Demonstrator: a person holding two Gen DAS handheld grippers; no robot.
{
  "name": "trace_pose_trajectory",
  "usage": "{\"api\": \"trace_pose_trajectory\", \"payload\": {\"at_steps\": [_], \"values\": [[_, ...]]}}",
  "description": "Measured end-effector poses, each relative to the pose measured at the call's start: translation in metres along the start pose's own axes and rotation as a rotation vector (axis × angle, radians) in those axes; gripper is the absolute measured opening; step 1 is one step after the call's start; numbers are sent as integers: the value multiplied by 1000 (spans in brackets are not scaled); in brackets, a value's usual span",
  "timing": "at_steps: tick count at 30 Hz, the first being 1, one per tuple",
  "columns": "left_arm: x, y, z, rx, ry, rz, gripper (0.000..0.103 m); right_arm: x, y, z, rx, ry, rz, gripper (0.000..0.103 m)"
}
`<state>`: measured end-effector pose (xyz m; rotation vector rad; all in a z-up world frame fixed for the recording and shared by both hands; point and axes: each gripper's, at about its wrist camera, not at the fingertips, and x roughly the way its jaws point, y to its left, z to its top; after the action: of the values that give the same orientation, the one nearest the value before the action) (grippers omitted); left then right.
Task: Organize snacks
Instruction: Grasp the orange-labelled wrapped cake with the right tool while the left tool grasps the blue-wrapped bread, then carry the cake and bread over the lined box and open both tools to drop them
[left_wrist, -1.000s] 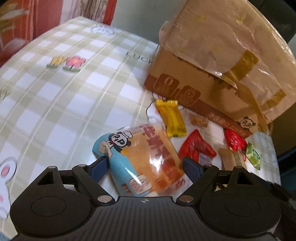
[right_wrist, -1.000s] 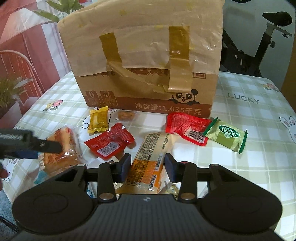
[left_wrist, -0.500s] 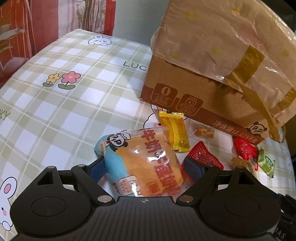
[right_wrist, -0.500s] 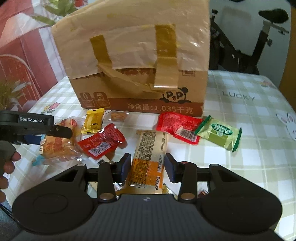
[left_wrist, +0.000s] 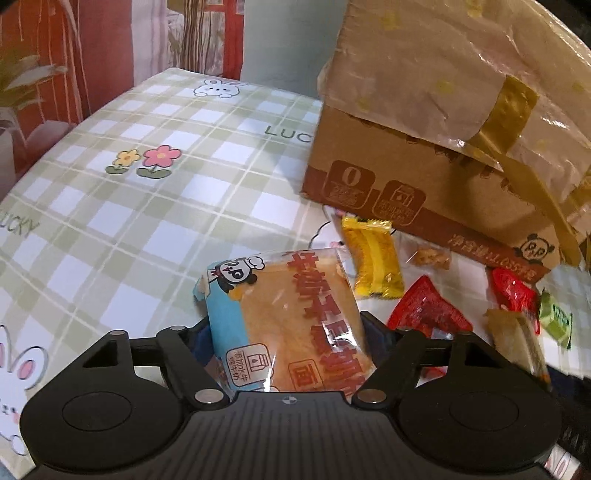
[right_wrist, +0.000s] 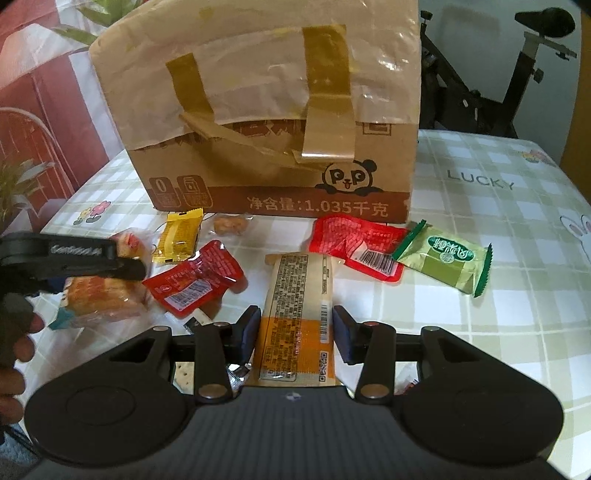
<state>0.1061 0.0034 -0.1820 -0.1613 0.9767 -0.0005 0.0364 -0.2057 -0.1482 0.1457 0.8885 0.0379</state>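
Left hand-held gripper: jaws closing around the bread packet, which sits between the blue pads; whether the pads press it yet cannot be told, so I judge the grip not yet made.
Bread packet: at 6 o'clock in the left wrist view, lying across the jaw gap, so a squeeze would catch its sides.
Right hand-held gripper: jaws part-open on either side of the long orange bar; a sliver of gap shows at each pad, so it looks framed, not gripped.
Orange bar: runs lengthwise from 6 toward 12 o'clock in the right wrist view, lined up with the fingers for an easy pinch.
Cardboard box: at 12 o'clock on the checked worktop, probably where the snacks go.
Loose snacks: yellow packet at 10 o'clock, red pouch, second red pouch and green packet at 2 o'clock, all strewn before the box, unsorted.
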Motion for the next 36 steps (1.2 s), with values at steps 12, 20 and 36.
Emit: {"api": "trace_pose_trajectory", "payload": {"at_steps": [12, 20, 36], "values": [[-31, 18, -5, 26, -44, -14, 78, 1, -6, -3, 66, -7, 1, 40], [-58, 4, -1, 124, -97, -46, 78, -23, -6, -1, 72, -51, -1, 39], [-114, -17, 39, 198, -229, -159, 78, -86, -5, 30, 84, -191, 40, 39]]}}
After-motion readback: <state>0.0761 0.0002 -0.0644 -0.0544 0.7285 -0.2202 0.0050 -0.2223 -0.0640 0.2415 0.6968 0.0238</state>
